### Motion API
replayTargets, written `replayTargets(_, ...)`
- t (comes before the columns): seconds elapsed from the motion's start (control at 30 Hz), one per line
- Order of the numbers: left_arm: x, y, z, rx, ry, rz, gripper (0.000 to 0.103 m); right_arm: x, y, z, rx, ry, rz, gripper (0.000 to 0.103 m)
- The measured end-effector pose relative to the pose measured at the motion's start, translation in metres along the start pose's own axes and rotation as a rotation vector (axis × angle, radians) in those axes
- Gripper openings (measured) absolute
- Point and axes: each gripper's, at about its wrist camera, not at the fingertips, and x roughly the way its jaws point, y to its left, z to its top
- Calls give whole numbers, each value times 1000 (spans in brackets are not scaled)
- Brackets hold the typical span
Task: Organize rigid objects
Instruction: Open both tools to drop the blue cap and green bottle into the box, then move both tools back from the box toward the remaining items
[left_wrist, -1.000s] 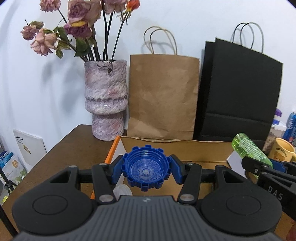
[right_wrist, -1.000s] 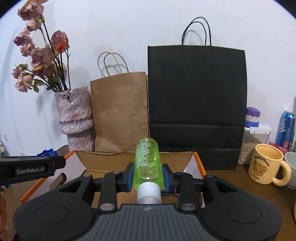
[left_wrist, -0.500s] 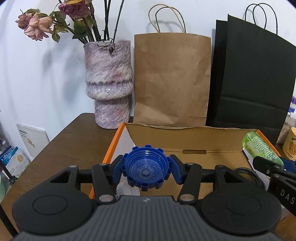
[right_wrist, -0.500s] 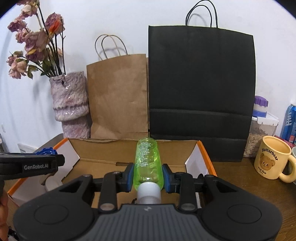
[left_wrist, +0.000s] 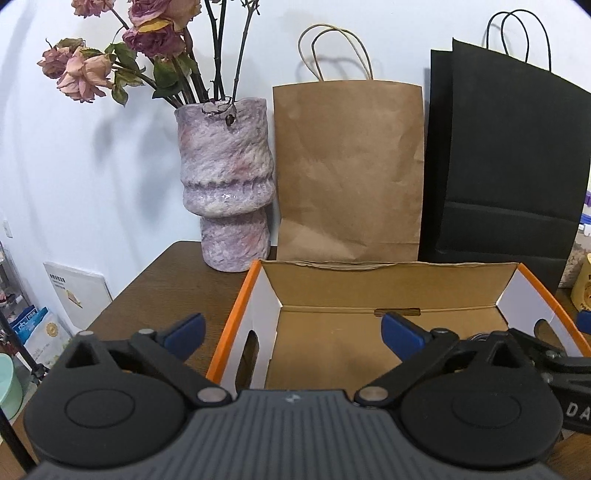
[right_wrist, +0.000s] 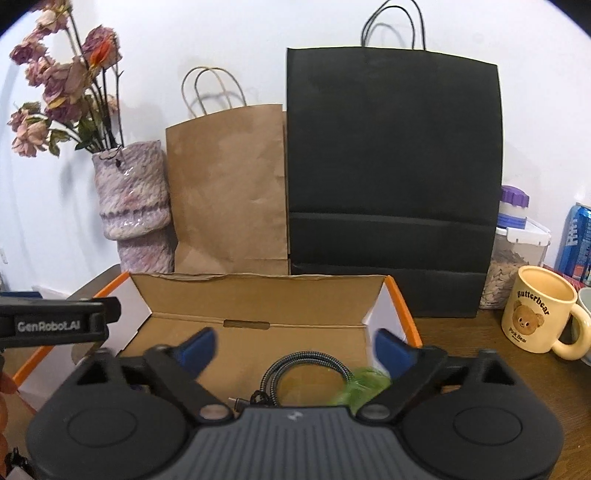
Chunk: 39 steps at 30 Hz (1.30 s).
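Note:
An open cardboard box (left_wrist: 388, 273) with orange edges stands on the brown table in front of both grippers. My left gripper (left_wrist: 291, 330) hangs over the box's left end; its jaws are opening wide and nothing shows between them. The blue cap is out of sight. My right gripper (right_wrist: 295, 349) is over the box (right_wrist: 258, 282), jaws opening, apart from anything. A blurred green bottle (right_wrist: 364, 386) shows low inside the box by the right finger, beside a coiled braided cable (right_wrist: 306, 363). The left gripper's arm (right_wrist: 55, 323) shows at the left edge of the right wrist view.
Behind the box stand a mottled pink vase (left_wrist: 225, 181) of dried roses, a brown paper bag (left_wrist: 349, 170) and a black paper bag (right_wrist: 393, 177). To the right are a yellow bear mug (right_wrist: 539, 314), a food jar (right_wrist: 517, 251) and a blue can (right_wrist: 576, 240).
Both grippers have opened wide. The blue cap has left the left jaws and gone from view; the green bottle has dropped out of the right jaws into the box.

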Motion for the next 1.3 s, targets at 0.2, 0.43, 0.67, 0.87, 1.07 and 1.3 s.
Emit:
replayTargets(0.2, -3, 0, 0, -2, -4, -4, 103, -3, 1, 2, -8, -8, -5, 103)
replayTargets(0.43, -12, 4, 2, -15, -8, -16, 103, -13, 2, 2, -18, -13, -8, 103)
replayTargets(0.67, -33, 11, -1, -16, -28, -26, 103, -40, 1, 0, -49, -42, -12, 103)
replayTargets(0.87, -56, 17, -7, -19, -49, -38, 103, -71, -3, -6, -62, -72, -13, 103)
replayTargets(1.07, -81, 24, -18, -14, -58, -54, 103, -100, -6, -15, -75, -92, -14, 103)
replayTargets(1.3, -112, 33, -30, -27, -65, -73, 103, -138, -8, -27, -79, -113, 6, 103)
